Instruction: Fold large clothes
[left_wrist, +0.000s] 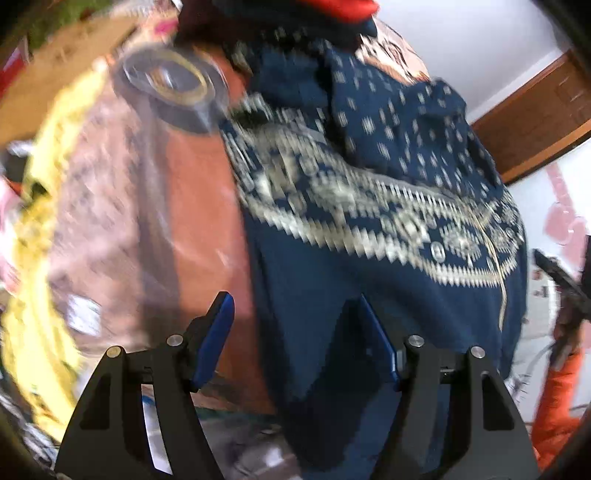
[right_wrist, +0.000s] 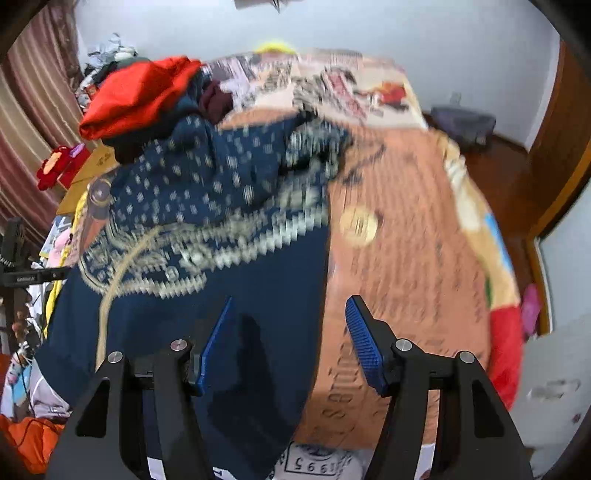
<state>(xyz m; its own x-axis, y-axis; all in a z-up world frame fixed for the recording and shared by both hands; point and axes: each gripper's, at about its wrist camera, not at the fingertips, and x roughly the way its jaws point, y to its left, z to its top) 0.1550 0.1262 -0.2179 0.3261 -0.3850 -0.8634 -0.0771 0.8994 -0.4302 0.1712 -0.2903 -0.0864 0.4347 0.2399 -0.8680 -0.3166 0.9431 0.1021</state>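
A large navy garment (left_wrist: 369, 206) with a cream patterned band lies spread on an orange printed bed cover (left_wrist: 192, 206). It also shows in the right wrist view (right_wrist: 229, 236), with its plain navy hem nearest me. My left gripper (left_wrist: 295, 314) is open and empty, its jaws straddling the garment's left edge just above the cloth. My right gripper (right_wrist: 290, 314) is open and empty over the garment's right edge, where navy cloth meets the bed cover (right_wrist: 406, 258). Both views are motion-blurred.
A pile of red and dark clothes (right_wrist: 140, 99) sits at the far end of the garment. A roll of clear tape (left_wrist: 170, 85) lies on the bed. Yellow bedding (left_wrist: 40, 221) edges the left side. A brown wooden door (left_wrist: 535, 118) stands behind.
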